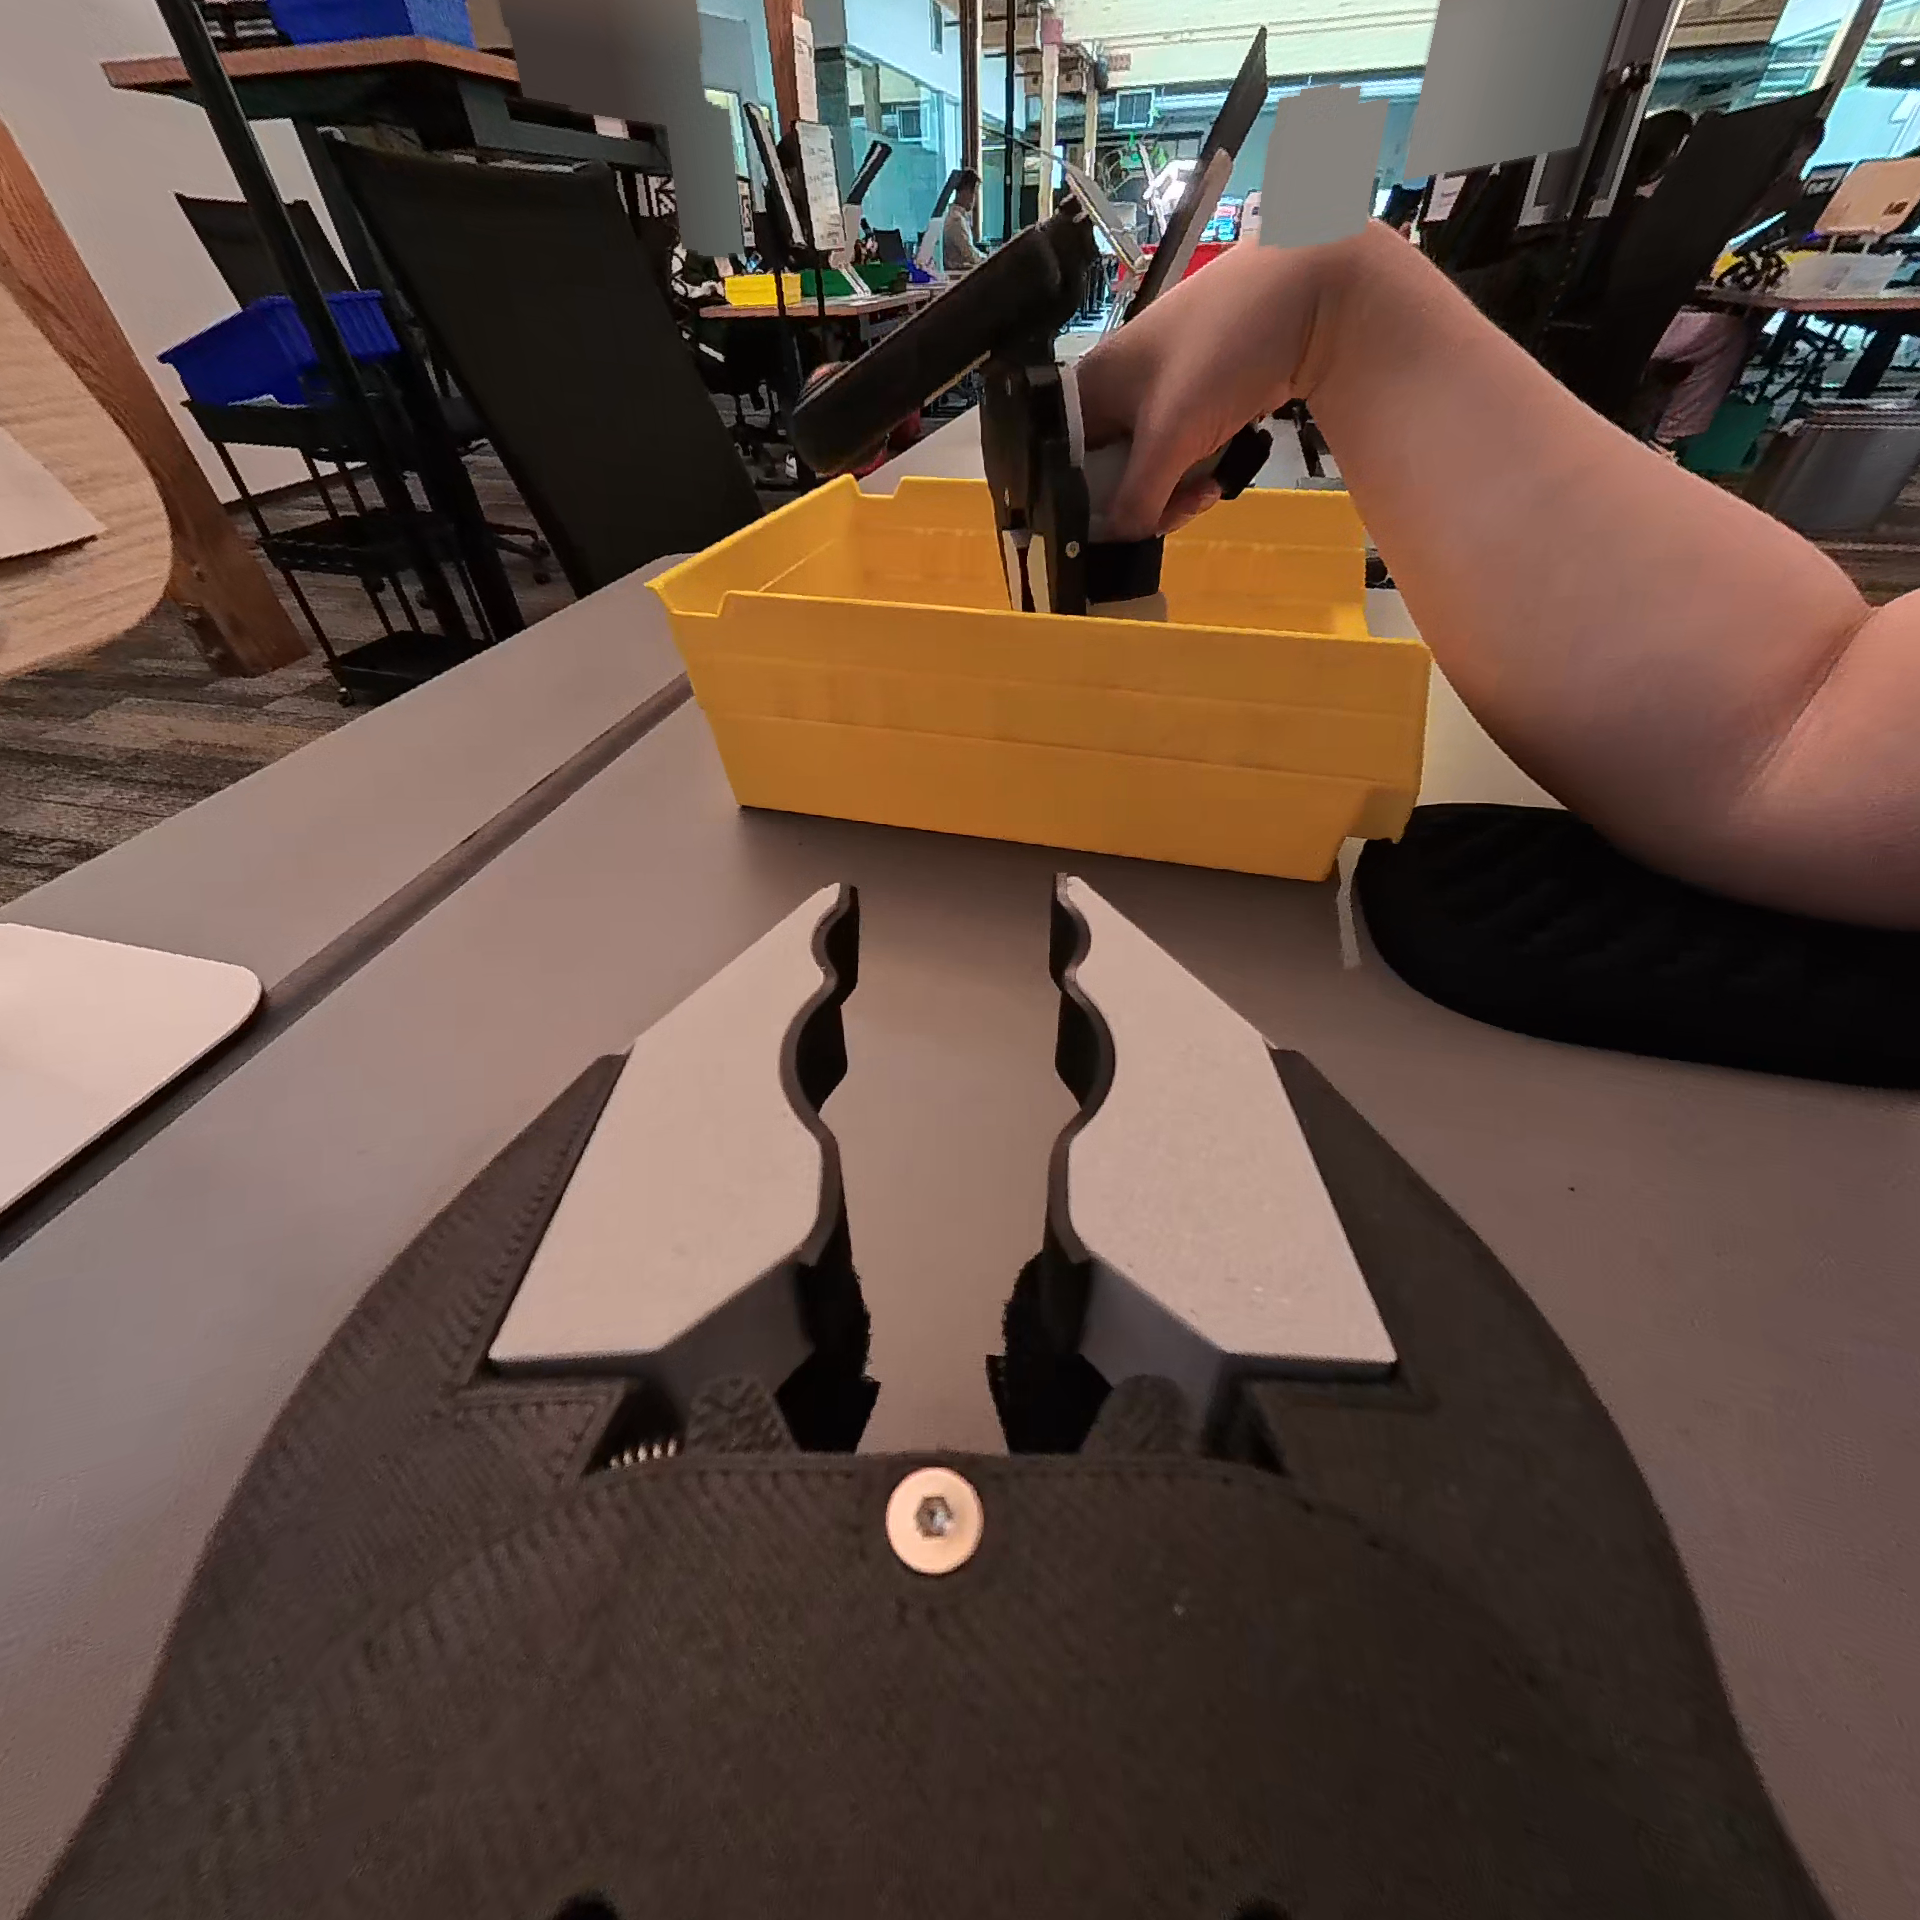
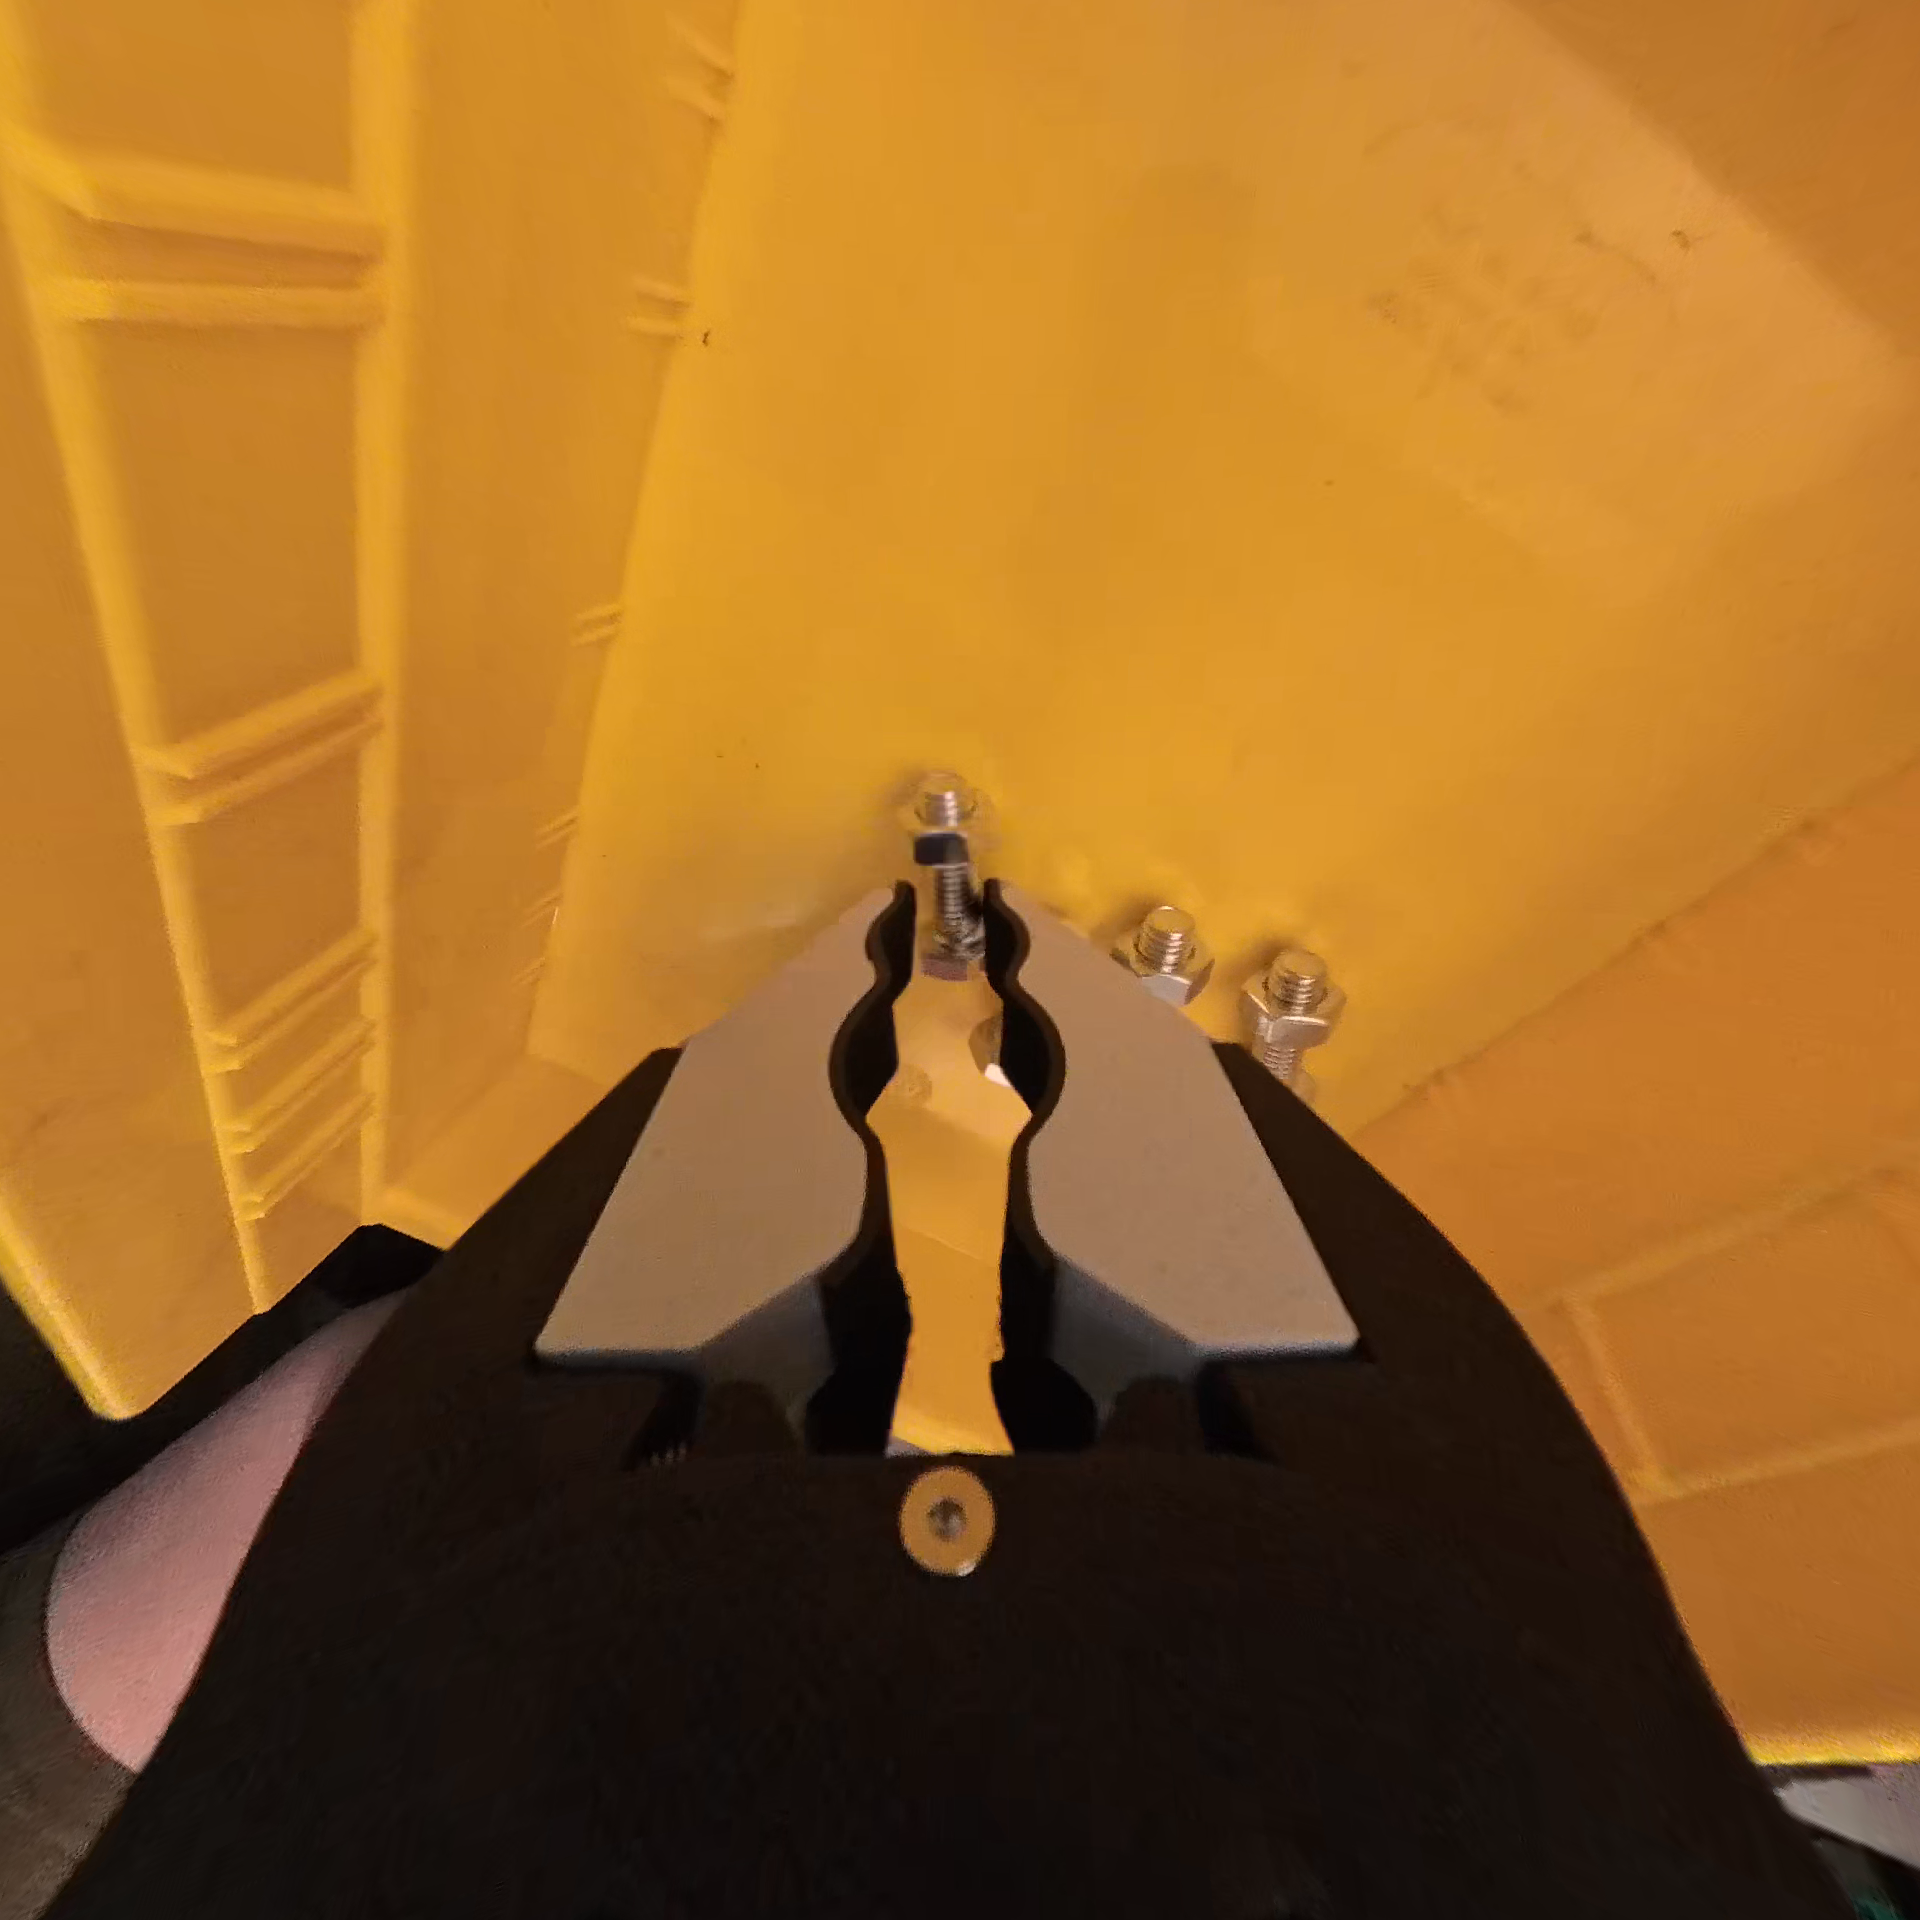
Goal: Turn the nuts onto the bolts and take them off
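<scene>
R gripper (image 2: pixel 948 899) is down inside the yellow bin (image 2: pixel 1247 468), jaws only a narrow gap apart. A small bolt (image 2: pixel 948 914) sits right in that gap at the tips. Its threaded shank runs along the same line as the fingers, pointing away from the camera toward the bin floor. A nut (image 2: pixel 940 810) shows at its far end, w/ a darker square bit just below it. Can't tell if the pads actually press the shank or just flank it; gap looks about as wide as the bolt, so prob. a light grip or about to close.

Just right of the tips, two more bolts stand w/ nuts on: one near (image 2: pixel 1162 951), one a bit further right (image 2: pixel 1294 1003). Both are apart from the jaws.

Key relation: bolt axis is in line w/ the fingers and straight ahead, so R is the arm that acts. Any closing squeezes across the thread, not on the nut.

L gripper (image 1: pixel 954 904) rests low over the grey table (image 1: pixel 1558 1299), jaws partly spread, holding nothing. It's well short of the bin's front wall, which lies straight ahead. From the left wrist view the R gripper and the hand (image 1: pixel 1184 405) holding it reach down into the bin from above. A black pad (image 1: pixel 1662 956) lies under the forearm. L would need to come fwd and over the rim to help.
</scene>
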Action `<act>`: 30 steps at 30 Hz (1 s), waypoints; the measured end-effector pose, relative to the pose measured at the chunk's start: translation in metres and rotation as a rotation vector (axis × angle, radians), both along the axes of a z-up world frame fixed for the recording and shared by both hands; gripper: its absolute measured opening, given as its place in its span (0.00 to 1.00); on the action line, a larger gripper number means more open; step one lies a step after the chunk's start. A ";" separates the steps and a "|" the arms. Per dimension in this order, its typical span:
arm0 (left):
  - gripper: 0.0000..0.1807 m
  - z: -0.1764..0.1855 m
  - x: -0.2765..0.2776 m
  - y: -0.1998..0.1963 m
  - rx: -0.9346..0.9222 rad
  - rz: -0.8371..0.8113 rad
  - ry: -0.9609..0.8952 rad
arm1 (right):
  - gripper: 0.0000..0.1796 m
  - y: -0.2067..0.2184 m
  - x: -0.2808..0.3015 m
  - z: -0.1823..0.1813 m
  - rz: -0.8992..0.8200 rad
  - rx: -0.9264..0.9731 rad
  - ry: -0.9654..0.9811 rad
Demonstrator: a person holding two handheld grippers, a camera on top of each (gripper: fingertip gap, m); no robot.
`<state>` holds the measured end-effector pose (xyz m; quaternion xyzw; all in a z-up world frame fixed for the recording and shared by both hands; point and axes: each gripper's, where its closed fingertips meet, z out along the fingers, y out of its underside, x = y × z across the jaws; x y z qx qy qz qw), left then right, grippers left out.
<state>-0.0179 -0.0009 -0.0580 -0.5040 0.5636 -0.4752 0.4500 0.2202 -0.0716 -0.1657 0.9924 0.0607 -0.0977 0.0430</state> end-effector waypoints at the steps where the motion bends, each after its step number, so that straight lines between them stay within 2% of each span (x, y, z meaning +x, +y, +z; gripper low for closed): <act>1: 0.20 0.000 0.000 0.001 0.000 0.003 -0.001 | 0.11 0.001 -0.001 0.002 0.001 0.011 0.010; 5: 0.24 0.005 0.000 0.003 -0.017 0.017 -0.017 | 0.12 0.001 -0.011 0.020 0.006 0.077 0.051; 9: 0.30 0.031 -0.001 0.012 -0.020 0.066 -0.096 | 0.12 0.016 -0.007 0.061 -0.008 0.273 -0.019; 12: 0.32 0.057 -0.006 0.019 -0.006 0.106 -0.144 | 0.12 0.038 -0.005 0.106 0.012 0.520 -0.103; 17: 0.33 0.124 -0.032 0.035 0.064 0.221 -0.278 | 0.12 0.080 0.008 0.213 0.048 1.137 -0.353; 20: 0.34 0.170 -0.058 0.040 0.083 0.292 -0.372 | 0.26 0.082 0.005 0.260 0.018 1.391 -0.365; 21: 0.35 0.183 -0.067 0.043 0.091 0.319 -0.386 | 0.37 0.084 0.007 0.269 -0.012 1.458 -0.366; 22: 0.35 0.195 -0.078 0.046 0.106 0.356 -0.394 | 0.44 0.084 0.009 0.276 -0.035 1.507 -0.358; 23: 0.35 0.206 -0.090 0.050 0.129 0.398 -0.401 | 0.45 0.086 0.010 0.280 -0.036 1.541 -0.347; 25: 0.31 0.226 -0.114 0.055 0.177 0.455 -0.403 | 0.56 0.091 0.016 0.282 -0.054 1.620 -0.337; 27: 0.26 0.240 -0.137 0.055 0.209 0.475 -0.395 | 0.57 0.098 0.010 0.283 -0.032 1.724 -0.263; 29: 0.29 0.250 -0.159 0.056 0.231 0.495 -0.400 | 0.57 0.103 0.007 0.283 -0.050 1.786 -0.182; 30: 0.30 0.253 -0.171 0.056 0.236 0.505 -0.399 | 0.53 0.105 -0.001 0.285 -0.041 1.784 -0.123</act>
